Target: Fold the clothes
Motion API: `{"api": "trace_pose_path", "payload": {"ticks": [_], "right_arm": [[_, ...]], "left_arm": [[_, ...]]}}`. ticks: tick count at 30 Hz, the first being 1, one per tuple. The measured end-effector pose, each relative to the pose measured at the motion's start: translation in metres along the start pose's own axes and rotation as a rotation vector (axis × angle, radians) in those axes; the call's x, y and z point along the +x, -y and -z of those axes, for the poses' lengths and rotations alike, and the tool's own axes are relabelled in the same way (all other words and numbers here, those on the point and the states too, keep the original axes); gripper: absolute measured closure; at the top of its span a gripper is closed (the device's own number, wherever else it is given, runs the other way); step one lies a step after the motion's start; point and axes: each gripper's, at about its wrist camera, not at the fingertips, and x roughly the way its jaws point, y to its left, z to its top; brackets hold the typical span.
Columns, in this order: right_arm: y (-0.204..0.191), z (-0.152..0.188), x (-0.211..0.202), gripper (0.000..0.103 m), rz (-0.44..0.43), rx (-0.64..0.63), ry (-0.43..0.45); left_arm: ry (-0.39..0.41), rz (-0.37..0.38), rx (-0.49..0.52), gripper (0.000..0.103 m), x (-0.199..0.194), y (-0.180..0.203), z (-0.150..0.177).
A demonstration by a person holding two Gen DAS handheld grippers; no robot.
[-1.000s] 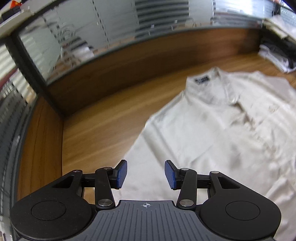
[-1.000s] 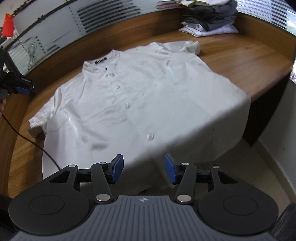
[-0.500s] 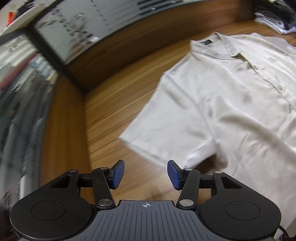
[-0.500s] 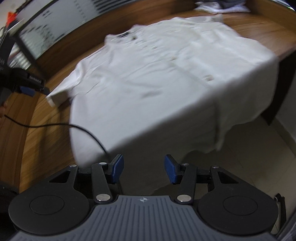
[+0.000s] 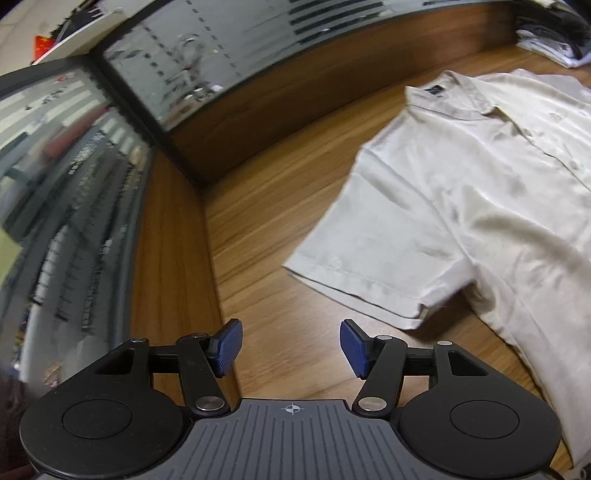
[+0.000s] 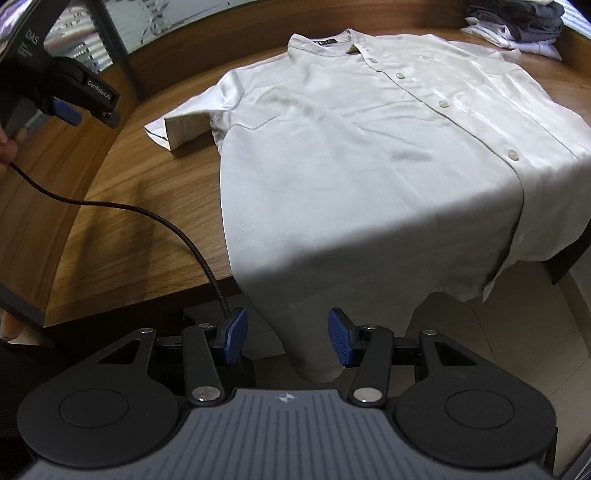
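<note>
So far no fold made: white short-sleeve shirt (image 6: 369,155) lies flat, buttoned, front up, on wooden table (image 6: 122,192), collar (image 6: 321,40) at far end from R tool, hem draped over near table edge and hanging just ahead of R pads. L gripper (image 5: 291,345): jaws opening, nothing btwn them, only bare wood under the gap; sleeve (image 5: 369,254) sits ahead and to the right of its tips, close but not touching, cuff edge nearest the right pad. R gripper (image 6: 287,336): jaws spread, not pinching; hanging hem corner shows in the gap btwn pads, but contact w/ either pad can't be confirmed, looks like cloth is beyond the tips. From R view, L tool appears up-left, over the table beside the same sleeve, its black cable (image 6: 147,218) trailing across wood and down past R left pad. Stack of folded clothes (image 6: 517,26) far ahead-right of R tool, well apart from shirt. Status est.: shirt spread and smoothed = prep done; all folding left (sleeves in, sides in, hem up to collar). Judging by poses, L likely going for sleeve cuff, R for hem corner on same side. Risk: cable lying near hem side could snag the cloth.
</note>
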Motion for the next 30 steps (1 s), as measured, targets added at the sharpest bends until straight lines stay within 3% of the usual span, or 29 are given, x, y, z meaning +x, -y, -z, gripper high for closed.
{"api": "trace_pose_path", "payload": {"ticks": [7,9,12,16,23,24,25,27,30], "right_arm": [[-0.021,-0.003,0.029,0.050,0.052,-0.104,0.007],[-0.024,-0.003,0.033,0.072,0.084,-0.120,0.014],[-0.025,-0.004,0.031,0.092,0.112,-0.110,0.015],[-0.019,-0.007,0.021,0.094,0.095,-0.079,0.008],[-0.010,-0.022,0.003,0.099,0.046,-0.037,-0.022],[-0.009,-0.024,0.001,0.100,0.045,-0.033,-0.027],[-0.008,-0.027,-0.001,0.101,0.041,-0.027,-0.032],[-0.005,-0.031,-0.006,0.101,0.034,-0.010,-0.039],[0.000,-0.037,-0.015,0.101,0.029,0.004,-0.042]], "left_arm": [[0.022,0.072,0.043,0.040,0.001,0.012,0.004],[0.028,0.109,0.061,0.040,0.002,0.019,0.008],[0.077,0.143,0.154,0.040,0.003,0.037,0.023],[0.124,0.138,0.268,0.040,0.009,0.058,0.035],[0.172,0.084,0.164,0.042,0.036,0.061,0.020],[0.178,0.092,0.143,0.050,0.040,0.060,0.018],[0.183,0.099,0.121,0.071,0.045,0.059,0.016],[0.192,0.118,0.070,0.097,0.049,0.054,0.015],[0.242,0.114,-0.013,0.100,0.043,0.050,0.008]]}}
